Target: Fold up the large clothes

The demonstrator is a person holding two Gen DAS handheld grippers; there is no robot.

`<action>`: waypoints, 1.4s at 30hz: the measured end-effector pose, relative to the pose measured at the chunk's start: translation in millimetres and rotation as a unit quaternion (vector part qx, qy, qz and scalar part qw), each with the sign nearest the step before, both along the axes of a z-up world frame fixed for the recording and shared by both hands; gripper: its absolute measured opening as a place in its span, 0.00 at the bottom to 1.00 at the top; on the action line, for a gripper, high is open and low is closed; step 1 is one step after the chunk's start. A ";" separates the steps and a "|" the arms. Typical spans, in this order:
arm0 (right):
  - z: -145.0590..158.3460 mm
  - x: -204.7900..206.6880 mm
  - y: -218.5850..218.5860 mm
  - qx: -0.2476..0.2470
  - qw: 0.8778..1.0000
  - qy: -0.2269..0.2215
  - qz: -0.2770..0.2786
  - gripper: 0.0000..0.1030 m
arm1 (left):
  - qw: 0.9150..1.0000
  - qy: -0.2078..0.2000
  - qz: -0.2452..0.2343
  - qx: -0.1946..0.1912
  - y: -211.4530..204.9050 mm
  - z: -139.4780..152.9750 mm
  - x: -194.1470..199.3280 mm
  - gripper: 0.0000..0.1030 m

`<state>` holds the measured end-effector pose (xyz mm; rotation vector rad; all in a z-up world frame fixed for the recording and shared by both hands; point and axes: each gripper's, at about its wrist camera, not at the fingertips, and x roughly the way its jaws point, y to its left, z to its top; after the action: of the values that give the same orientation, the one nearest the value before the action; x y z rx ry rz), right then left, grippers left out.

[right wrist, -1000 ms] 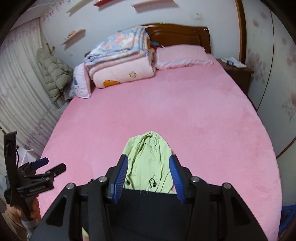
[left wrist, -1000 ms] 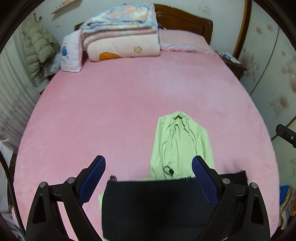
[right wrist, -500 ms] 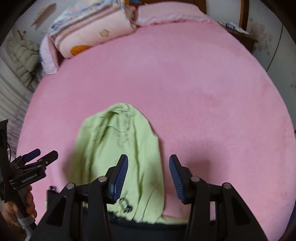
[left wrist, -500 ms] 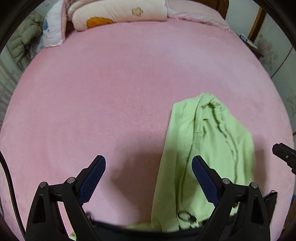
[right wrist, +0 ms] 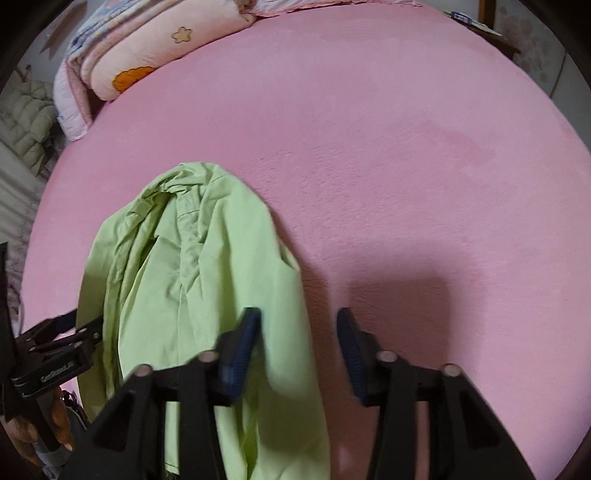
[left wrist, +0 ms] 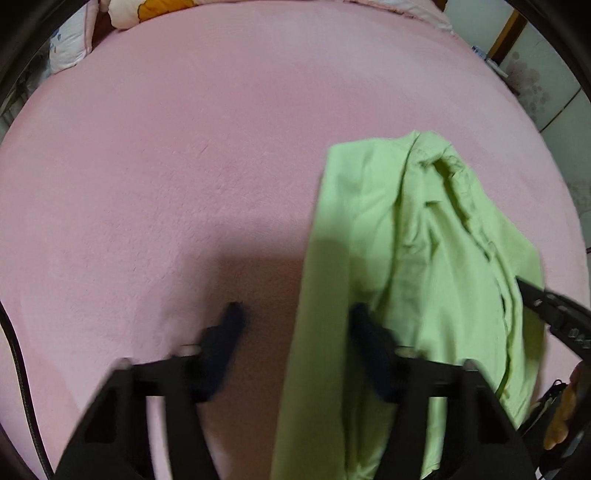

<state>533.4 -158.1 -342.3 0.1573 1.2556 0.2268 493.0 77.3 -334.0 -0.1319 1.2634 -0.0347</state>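
A light green jacket (left wrist: 417,258) lies lengthwise on the pink bed sheet (left wrist: 184,147), collar toward the headboard. My left gripper (left wrist: 297,325) hovers low over the jacket's left edge. Its jaws are closing, with that edge between the blurred fingers (left wrist: 231,325) and no pad pressing on it. My right gripper (right wrist: 297,332) is over the jacket's (right wrist: 192,273) right edge and is closing too. One of its fingers (right wrist: 245,332) is above the cloth and the other above bare sheet. Each gripper shows at the rim of the other's view: right gripper (left wrist: 554,317), left gripper (right wrist: 55,347).
Folded quilts and pillows (right wrist: 147,48) are stacked at the head of the bed. A padded coat (right wrist: 26,122) hangs at the left and a bedside table (right wrist: 480,22) stands at the far right. A hand (right wrist: 59,417) holds the left gripper's handle.
Both grippers have dropped toward the bed and tipped down, so the jacket looks much larger. The black cloth at the bottom is out of view. Both pairs of jaws have narrowed.
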 end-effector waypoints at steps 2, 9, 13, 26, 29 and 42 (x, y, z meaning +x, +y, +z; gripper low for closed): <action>2.2 -3.4 6.0 -0.014 1.000 -0.013 0.017 0.02 | 1.000 -0.001 -0.009 -0.025 -4.6 2.5 -1.3 0.04; 59.7 -39.6 5.0 -0.002 0.993 -0.115 0.031 0.01 | 0.996 -0.087 0.000 -0.005 -16.2 49.3 -41.1 0.02; 104.1 -95.5 -8.1 0.017 0.980 -0.196 0.043 0.01 | 0.986 -0.164 -0.005 -0.031 -4.2 98.2 -97.5 0.01; 64.8 -280.0 -44.2 -0.009 0.989 -0.143 0.022 0.19 | 0.992 -0.124 -0.030 0.001 20.7 61.1 -314.0 0.07; 42.7 -303.1 -51.9 -0.026 0.996 -0.086 0.020 0.19 | 0.999 -0.048 -0.001 0.004 30.2 24.3 -342.2 0.10; 80.3 -336.4 -57.1 0.076 0.996 -0.041 -0.013 0.58 | 0.983 -0.026 0.098 -0.154 49.1 56.0 -397.8 0.52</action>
<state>197.0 -215.2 -262.1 0.2937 1.1536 0.3034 95.2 126.4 -278.0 -0.5188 1.1804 -0.0623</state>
